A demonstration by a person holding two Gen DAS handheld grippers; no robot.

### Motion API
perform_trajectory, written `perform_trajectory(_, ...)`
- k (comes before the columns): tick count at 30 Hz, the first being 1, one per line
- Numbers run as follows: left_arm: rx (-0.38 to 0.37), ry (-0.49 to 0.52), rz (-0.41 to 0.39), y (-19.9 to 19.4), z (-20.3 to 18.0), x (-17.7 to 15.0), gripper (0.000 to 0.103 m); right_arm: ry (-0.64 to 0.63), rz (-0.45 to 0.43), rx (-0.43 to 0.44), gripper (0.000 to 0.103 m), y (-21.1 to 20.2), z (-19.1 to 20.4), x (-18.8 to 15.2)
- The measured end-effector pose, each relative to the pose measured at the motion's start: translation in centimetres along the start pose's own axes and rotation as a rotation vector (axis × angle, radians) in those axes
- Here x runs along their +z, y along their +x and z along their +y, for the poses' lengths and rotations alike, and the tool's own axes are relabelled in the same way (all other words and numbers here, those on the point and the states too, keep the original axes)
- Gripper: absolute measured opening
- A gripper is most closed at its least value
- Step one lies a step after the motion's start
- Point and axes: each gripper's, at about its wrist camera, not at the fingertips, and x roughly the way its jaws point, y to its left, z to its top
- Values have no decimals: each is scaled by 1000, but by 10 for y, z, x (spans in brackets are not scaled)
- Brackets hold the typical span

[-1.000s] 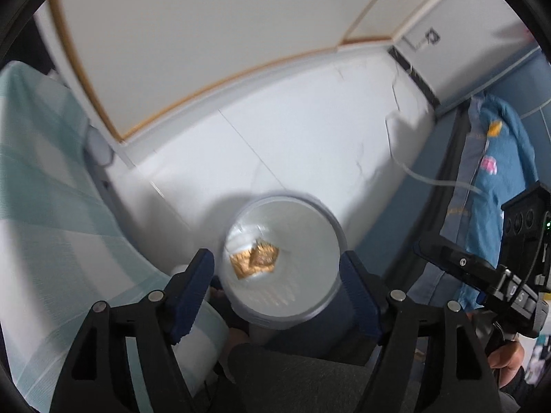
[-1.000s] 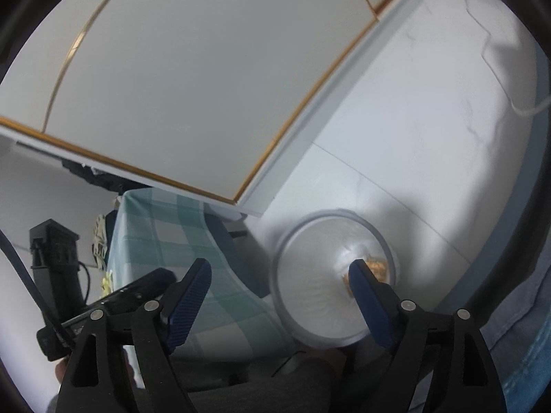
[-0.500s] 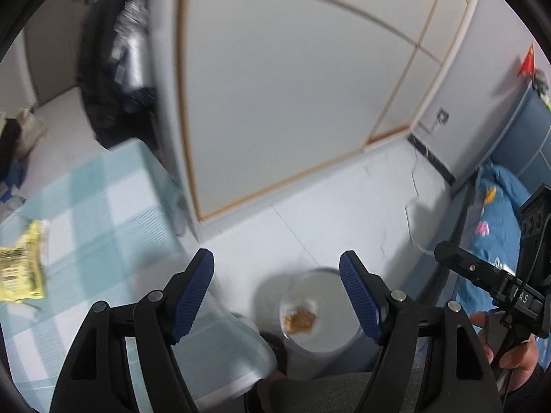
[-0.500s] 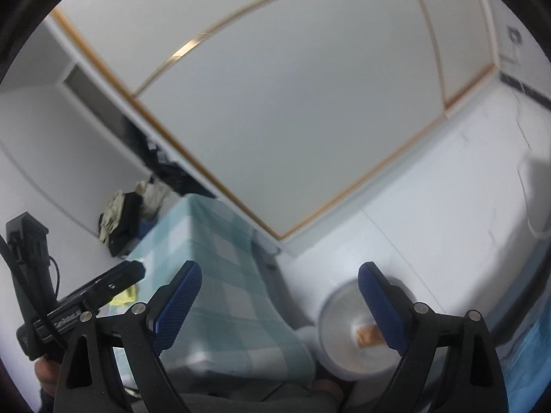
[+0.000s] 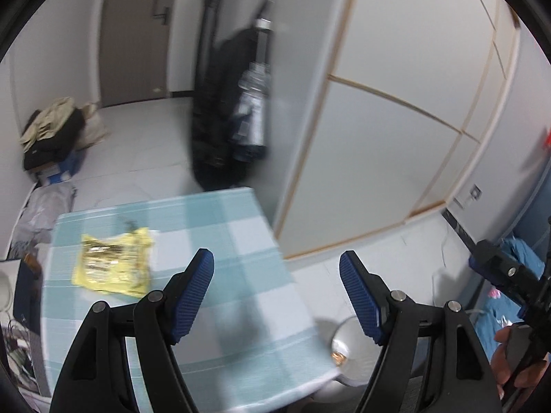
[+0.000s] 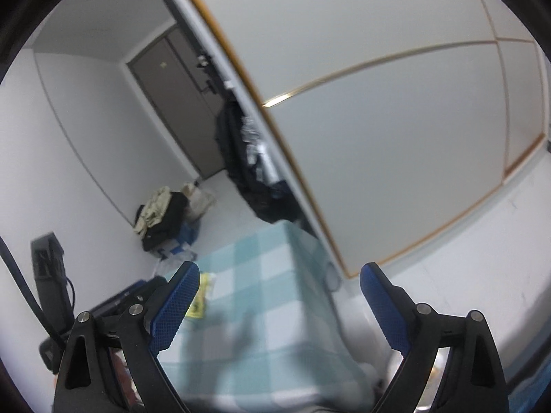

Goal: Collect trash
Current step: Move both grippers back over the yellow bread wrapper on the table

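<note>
One wrapper left, yellow, lying flat on the table at left-centre of your left view. Both tongs, left and right, gape wide, empty. Likely light, crinkly, slippery; pinch a raised edge.

Left gripper jaws spread, over near part of the teal-and-white checked cloth-covered table. Crumpled yellow foil snack wrapper lies on table, ahead and left of left finger. Round white plastic bin on floor, right of table's near corner, below right finger; small brown scrap inside it. Right gripper jaws spread, above same table; wrapper just behind its left finger. Dark hanging bag beyond table's far edge.
</note>
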Motion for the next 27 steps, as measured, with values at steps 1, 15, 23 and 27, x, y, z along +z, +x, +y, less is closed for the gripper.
perform_trajectory(1, 17, -15, -9, -4, 10, 1, 73, -9, 5, 10, 95, 8, 10, 0)
perform_trajectory(15, 183, -233, -42, -15, 166, -1, 72, -213, 144, 10, 95, 110, 103, -17)
perform_trajectory(23, 199, -374, -27, 0, 238, -11, 72, -317, 257, 47, 95, 184, 149, -34)
perform_trajectory(27, 185, -369, 2, 10, 253, -10, 72, -353, 322, 65, 94, 218, 168, -44)
